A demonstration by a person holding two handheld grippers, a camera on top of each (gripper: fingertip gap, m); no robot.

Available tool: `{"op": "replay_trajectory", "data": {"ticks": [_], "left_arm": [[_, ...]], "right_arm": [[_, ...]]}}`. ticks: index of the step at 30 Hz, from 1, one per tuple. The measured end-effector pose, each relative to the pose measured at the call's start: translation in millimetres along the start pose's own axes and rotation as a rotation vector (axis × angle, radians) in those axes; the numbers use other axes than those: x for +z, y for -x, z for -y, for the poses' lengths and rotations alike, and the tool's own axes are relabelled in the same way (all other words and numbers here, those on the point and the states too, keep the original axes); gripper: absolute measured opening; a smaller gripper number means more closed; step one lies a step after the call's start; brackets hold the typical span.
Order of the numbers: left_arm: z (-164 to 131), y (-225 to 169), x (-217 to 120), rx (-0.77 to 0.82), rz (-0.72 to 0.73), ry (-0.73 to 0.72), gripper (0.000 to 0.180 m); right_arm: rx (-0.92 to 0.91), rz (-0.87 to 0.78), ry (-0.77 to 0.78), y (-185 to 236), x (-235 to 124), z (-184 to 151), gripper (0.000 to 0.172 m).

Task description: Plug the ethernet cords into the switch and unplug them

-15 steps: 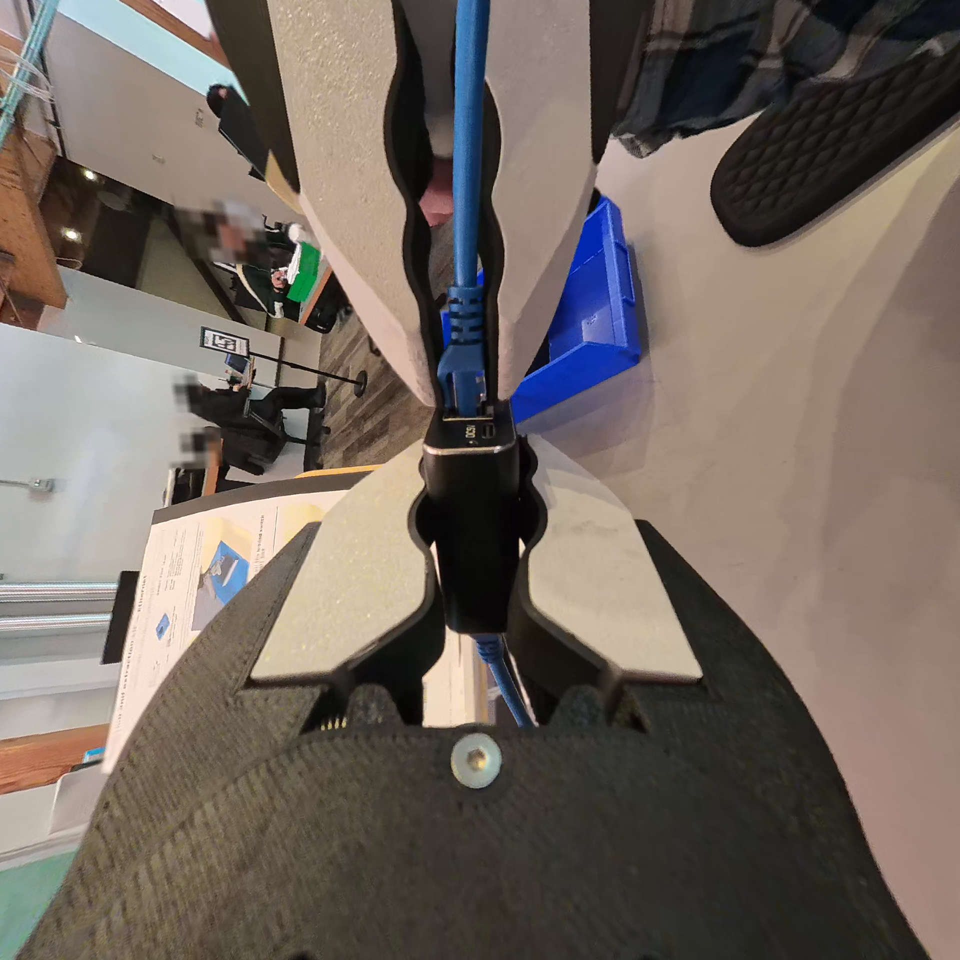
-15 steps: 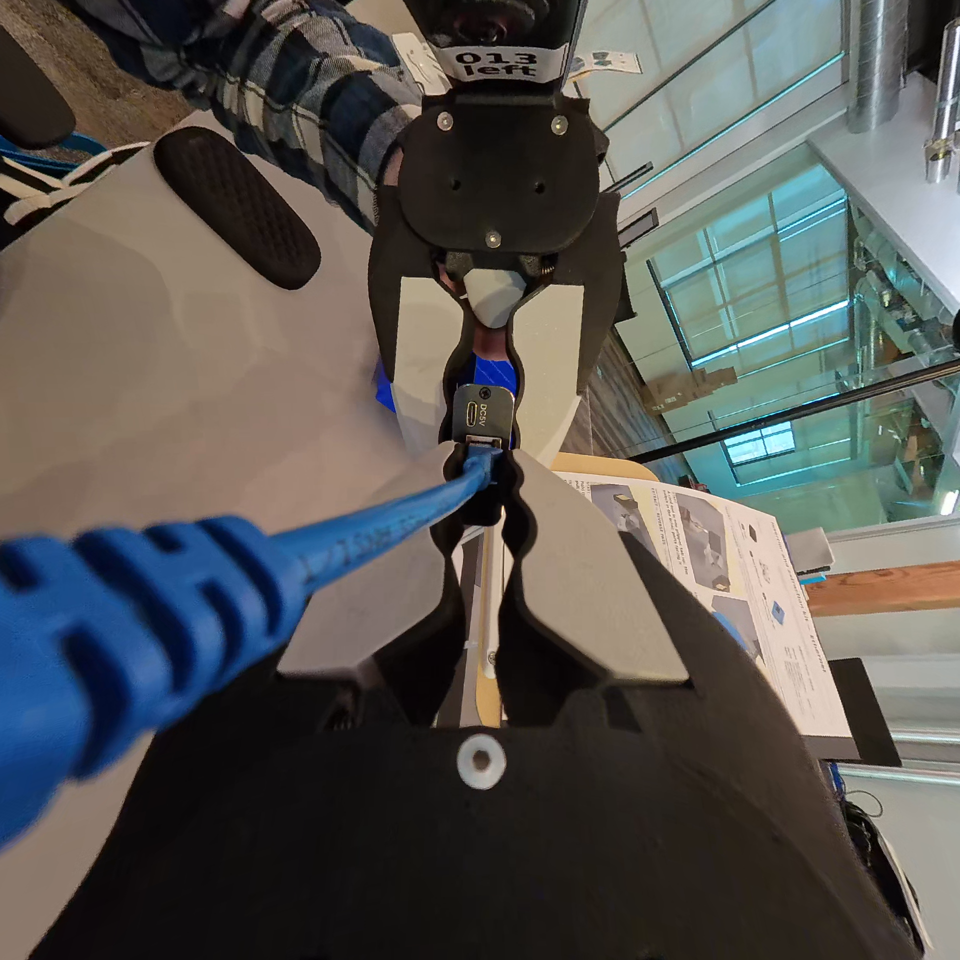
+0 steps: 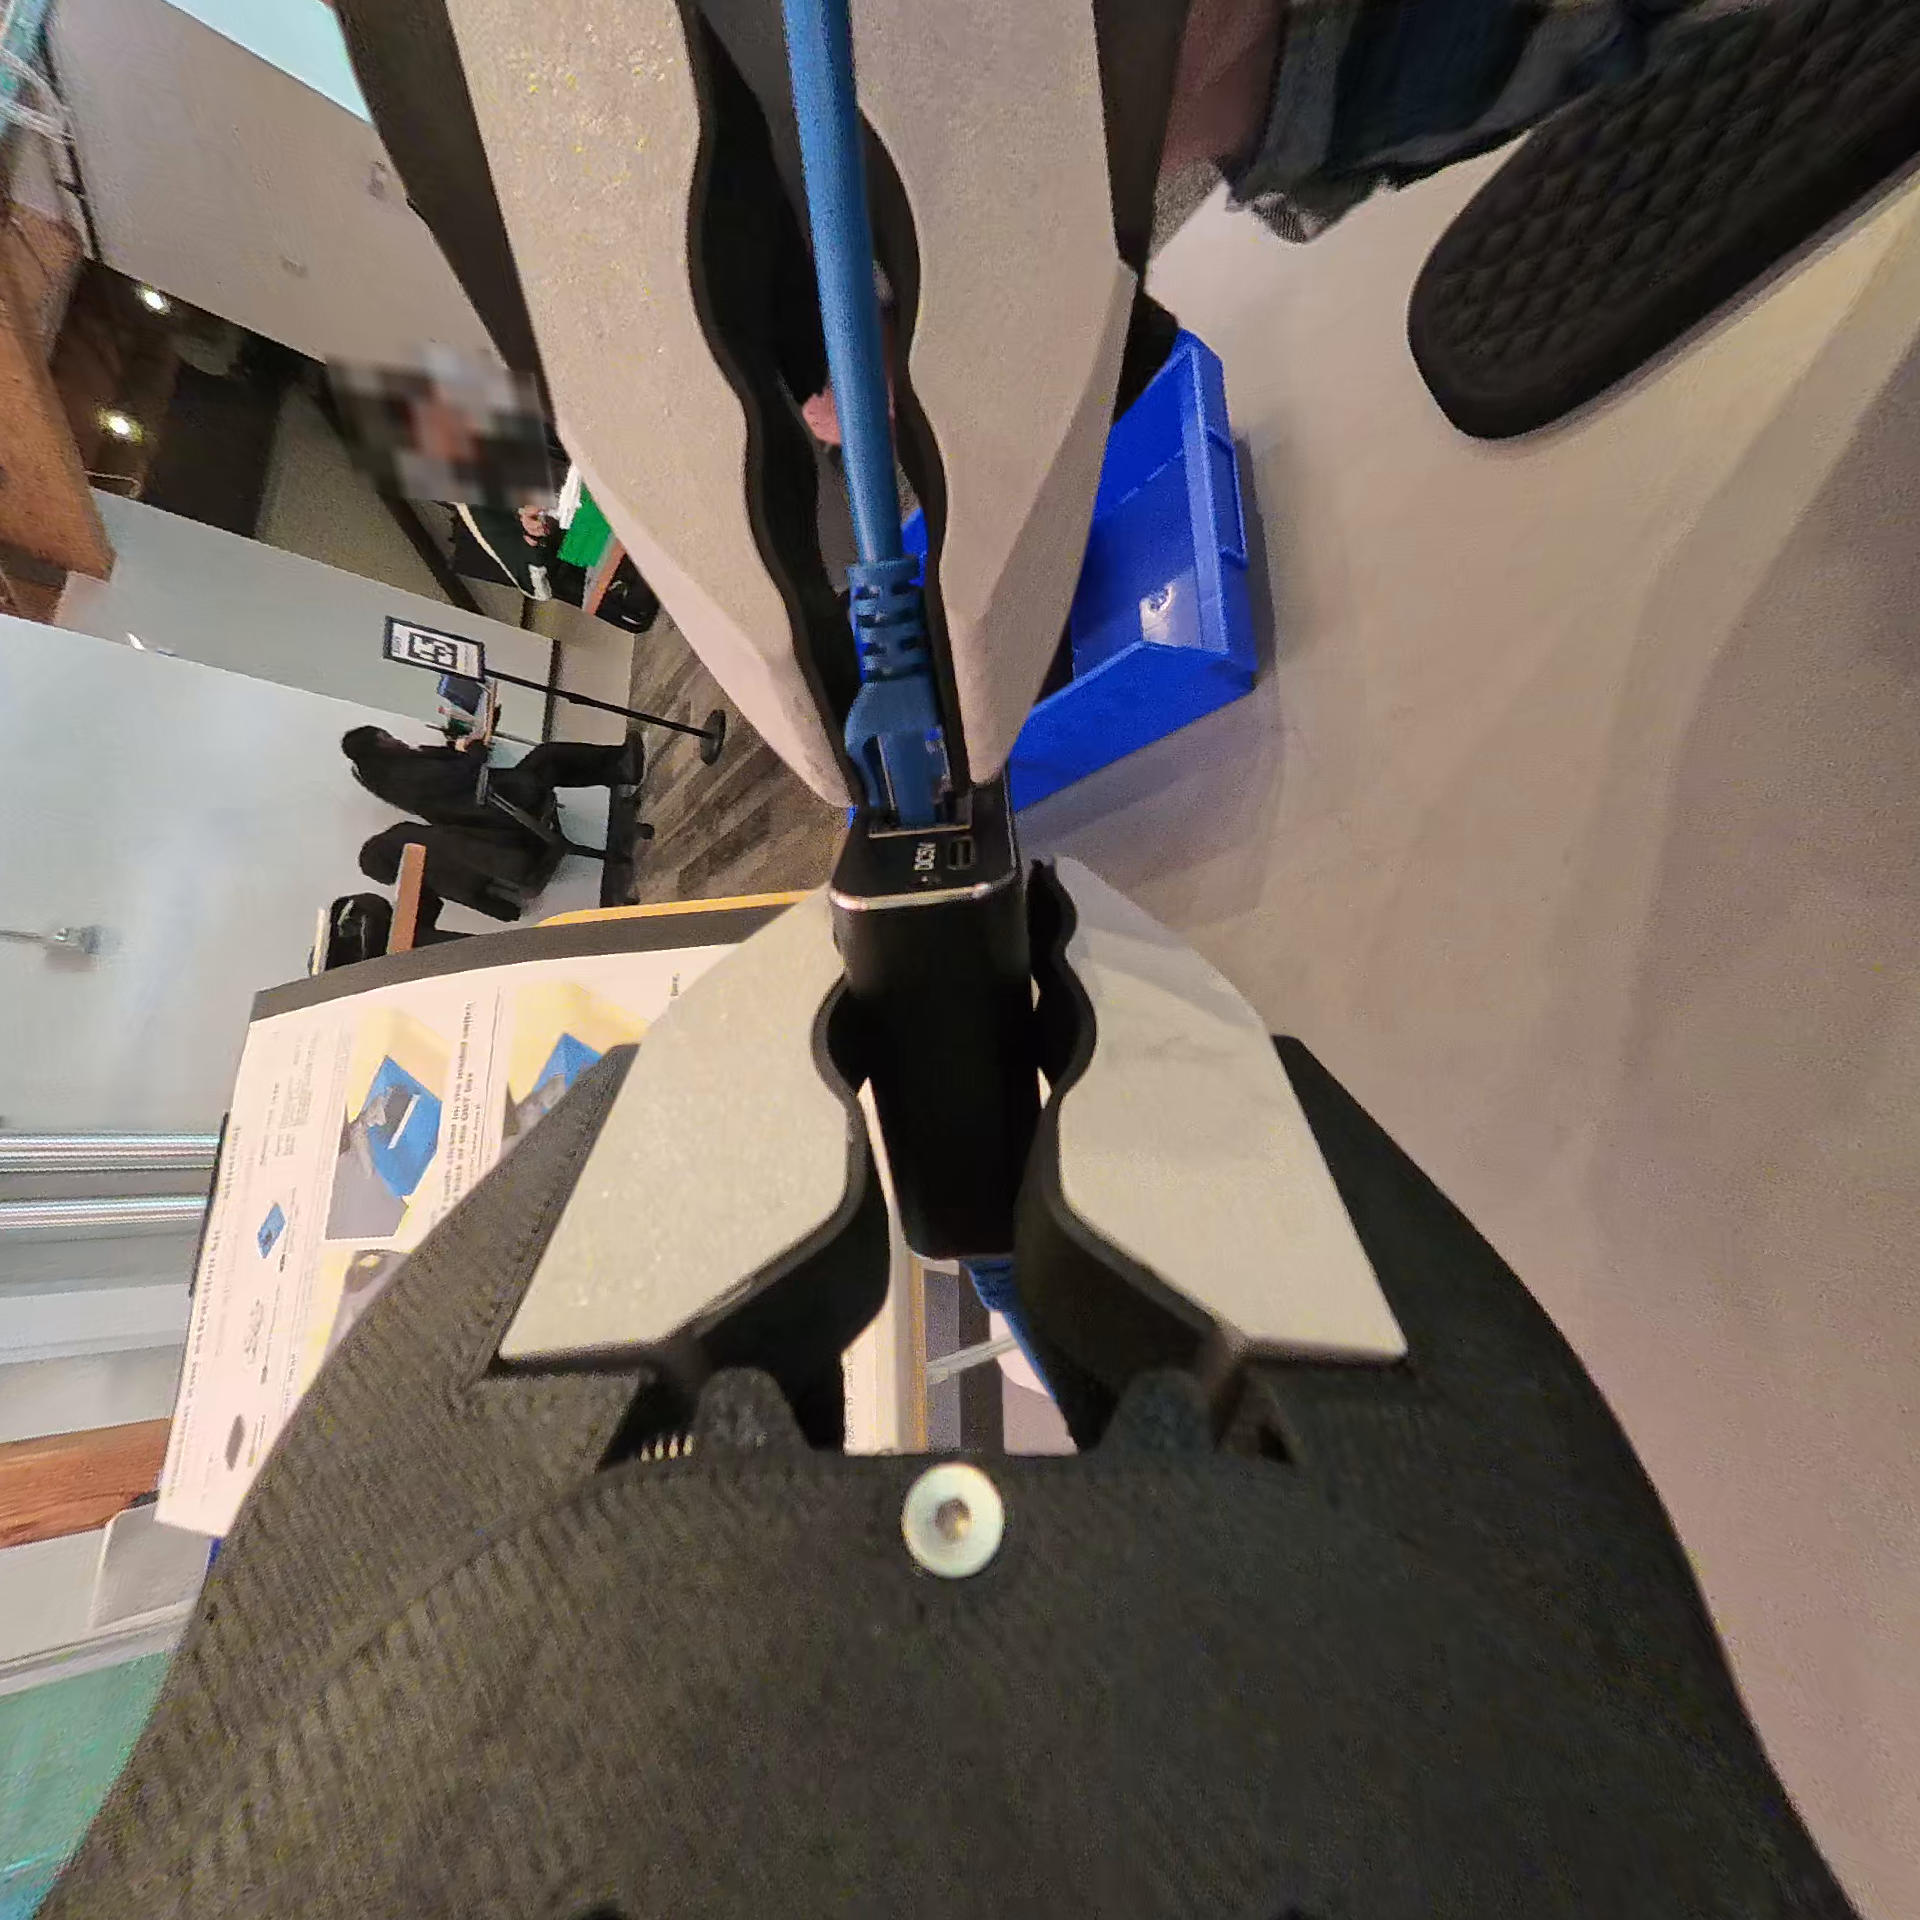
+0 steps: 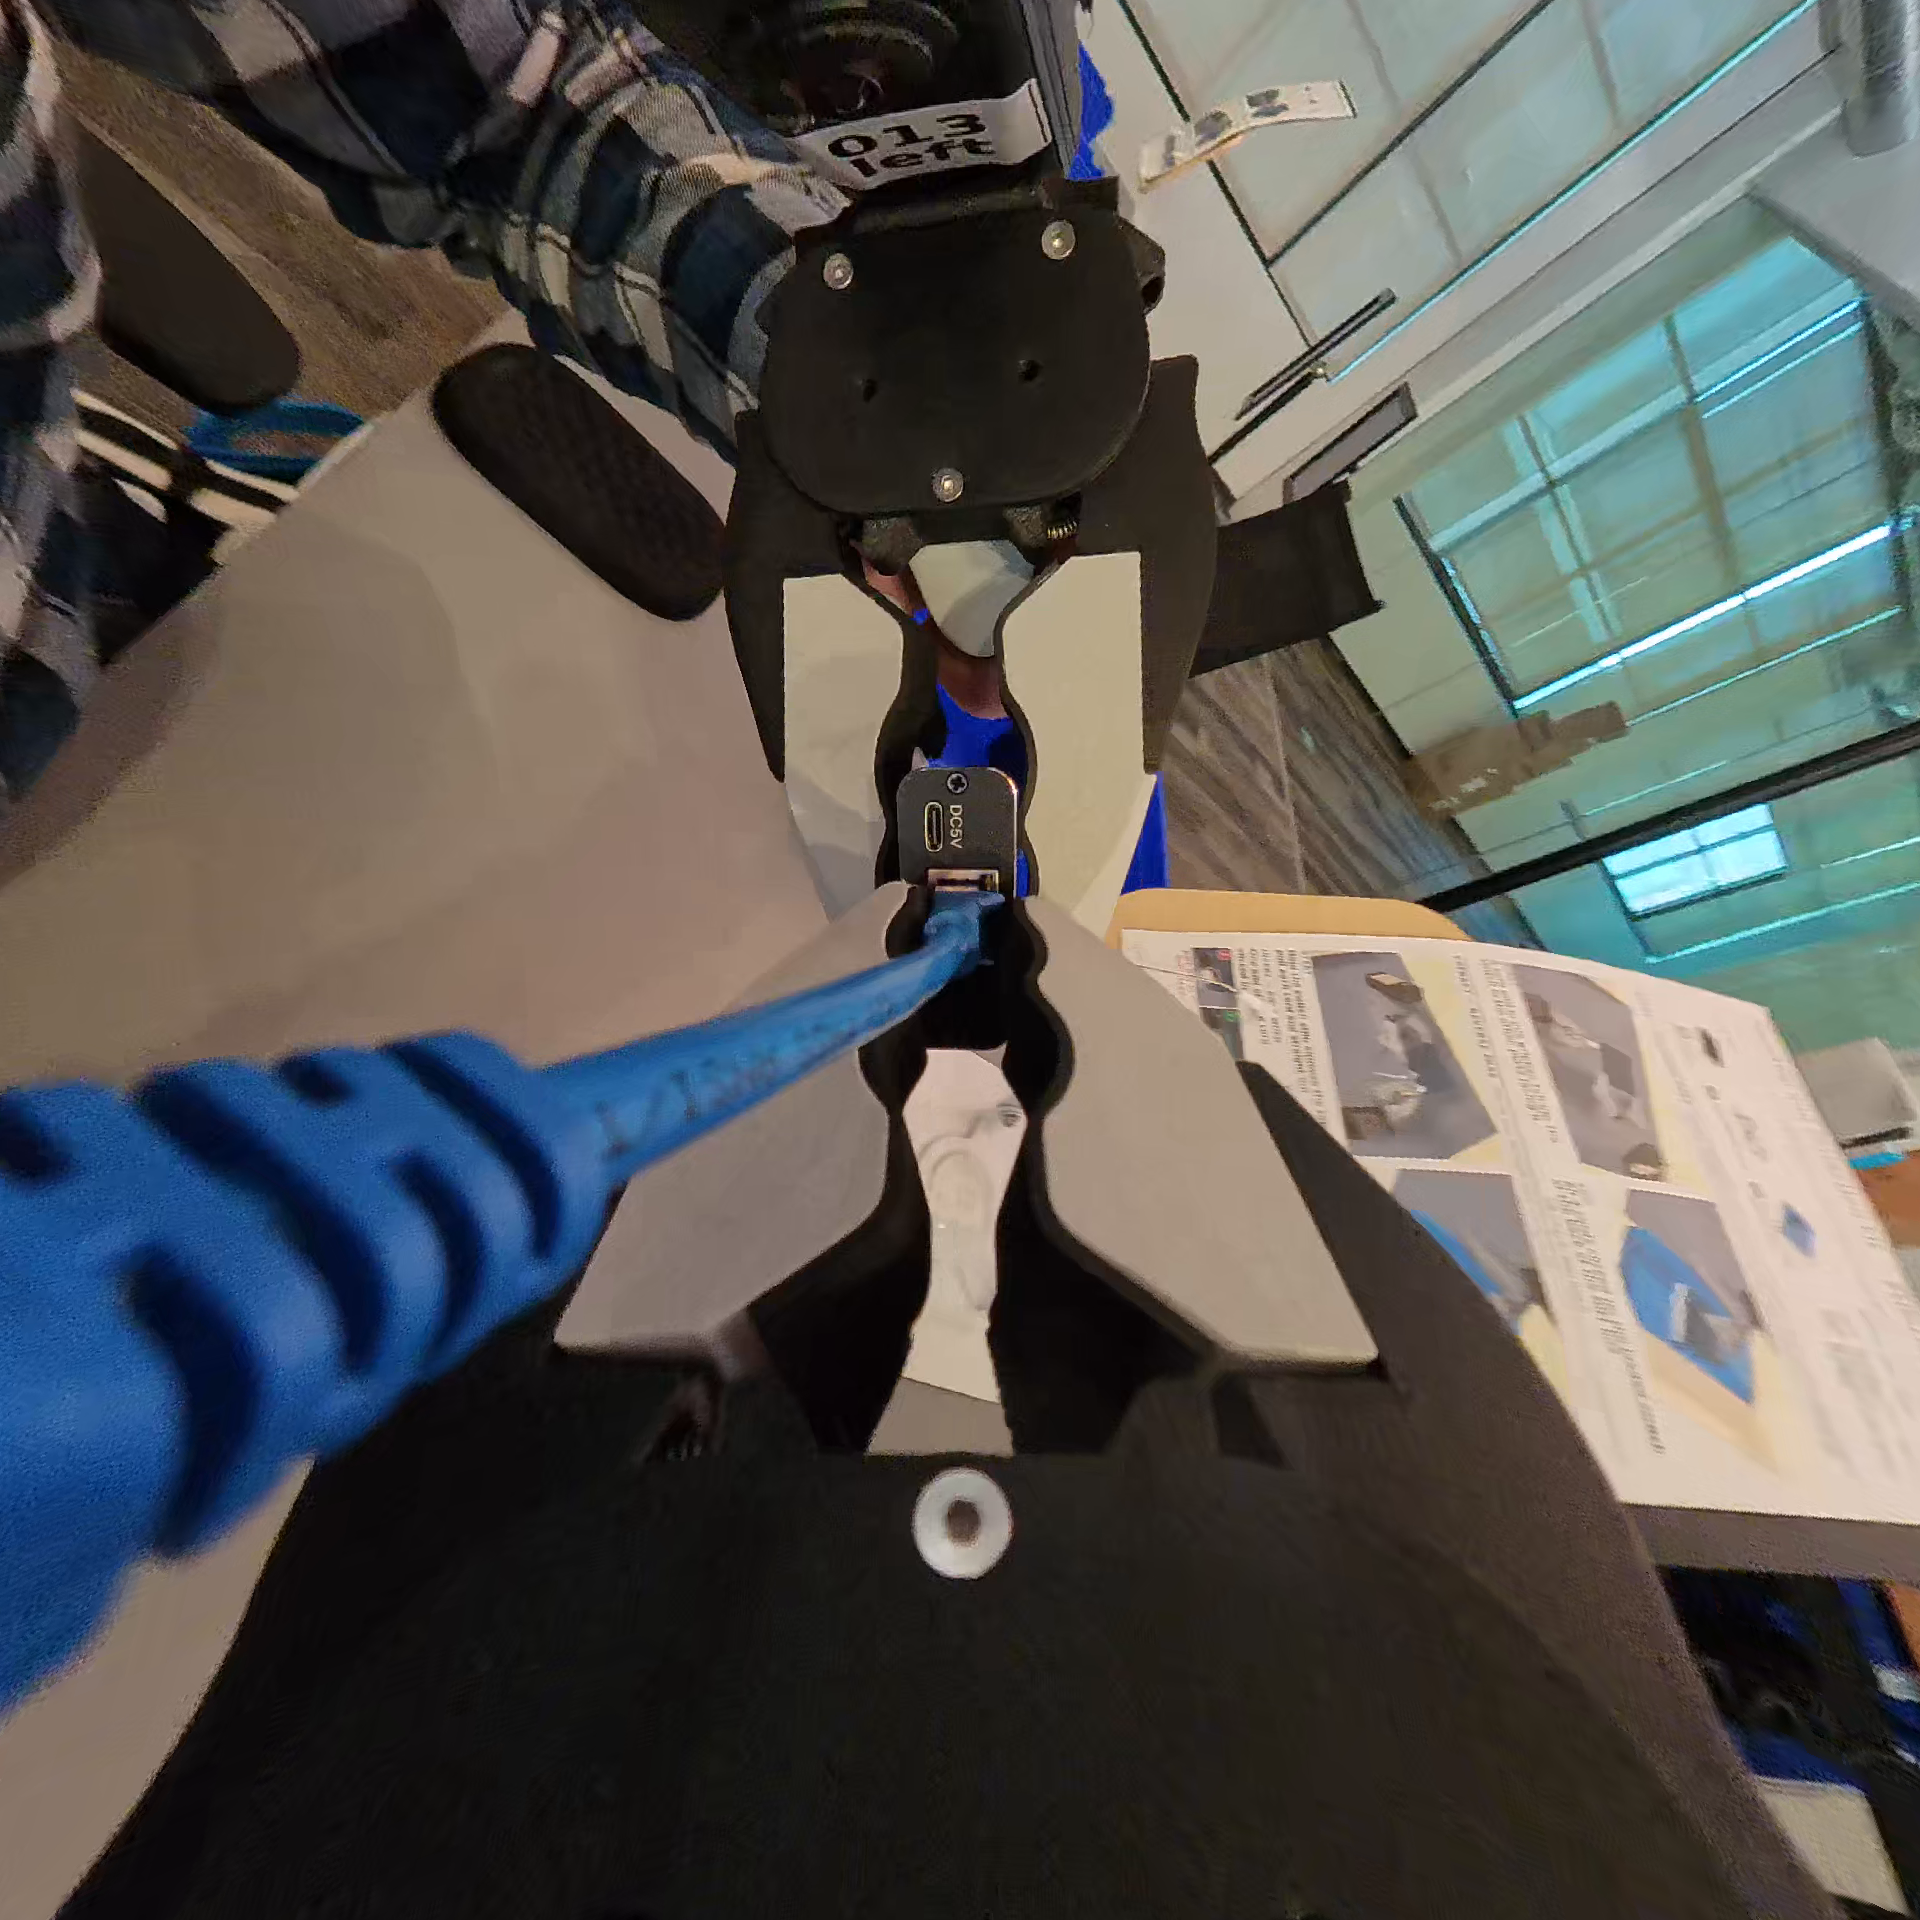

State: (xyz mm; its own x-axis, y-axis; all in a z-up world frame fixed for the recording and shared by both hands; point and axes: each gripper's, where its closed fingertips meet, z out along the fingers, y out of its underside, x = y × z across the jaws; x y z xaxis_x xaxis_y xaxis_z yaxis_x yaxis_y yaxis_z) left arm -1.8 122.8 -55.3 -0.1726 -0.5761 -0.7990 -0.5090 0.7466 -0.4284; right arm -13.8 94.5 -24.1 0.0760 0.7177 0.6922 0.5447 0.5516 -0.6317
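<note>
Tilted slightly since before, left gripper (image 3: 940, 914) clamps black switch (image 3: 935, 1039) over grey table (image 3: 1558, 935); right gripper (image 4: 961, 935) pinches blue cord (image 4: 727, 1070).

blue bin (image 3: 1164, 582) on table | illustrated sheet (image 4: 1558, 1195) | black pad (image 4: 571, 478)

- Blue ethernet cord (image 3: 854, 343) running into black switch (image 3: 940, 1039).
- Blue bin (image 3: 1164, 582) lying on grey table (image 3: 1558, 935).
- Plaid sleeve (image 4: 582, 197) showing.
</note>
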Motion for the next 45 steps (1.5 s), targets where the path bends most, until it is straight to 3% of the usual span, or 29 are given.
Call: {"op": "replay_trajectory", "data": {"ticks": [8, 15, 16, 18, 19, 22, 44, 45], "left_arm": [[1.1, -10.7, 1.7, -0.056, -0.048, -0.049, 0.028], [-9.1, -13.4, 4.2, -0.075, -0.054, 0.007, 0.027], [-9.7, -13.1, 4.9, -0.08, -0.054, 0.011, 0.029], [-4.2, -7.4, 4.1, -0.061, 0.003, -0.007, 0.052], [-0.1, -9.5, 2.9, -0.057, -0.005, -0.016, 0.037], [2.7, -10.7, 1.8, -0.09, -0.016, -0.025, 0.028], [-1.1, -11.8, 4.2, -0.068, -0.013, 0.0, 0.026], [-1.8, -11.7, 3.6, -0.07, -0.019, -0.002, 0.026]], "right_arm": [[0.0, 0.02, 0.017, 7.4, 1.4, -2.9, 0.012], [0.042, 0.002, -0.016, 7.4, 11.5, -9.8, 0.012], [0.028, -0.013, -0.004, 6.8, 12.3, -10.8, 0.012], [0.016, -0.02, 0.03, 7.3, 17.1, -15.3, 0.014], [0.01, -0.021, 0.038, 8.4, 20.0, -16.4, 0.013], [-0.006, -0.045, 0.041, 7.0, 18.6, -13.7, 0.013], [-0.048, -0.057, 0.033, 6.4, 15.6, -9.6, 0.014], [-0.03, -0.041, 0.031, 7.0, 16.8, -10.3, 0.025]]}}
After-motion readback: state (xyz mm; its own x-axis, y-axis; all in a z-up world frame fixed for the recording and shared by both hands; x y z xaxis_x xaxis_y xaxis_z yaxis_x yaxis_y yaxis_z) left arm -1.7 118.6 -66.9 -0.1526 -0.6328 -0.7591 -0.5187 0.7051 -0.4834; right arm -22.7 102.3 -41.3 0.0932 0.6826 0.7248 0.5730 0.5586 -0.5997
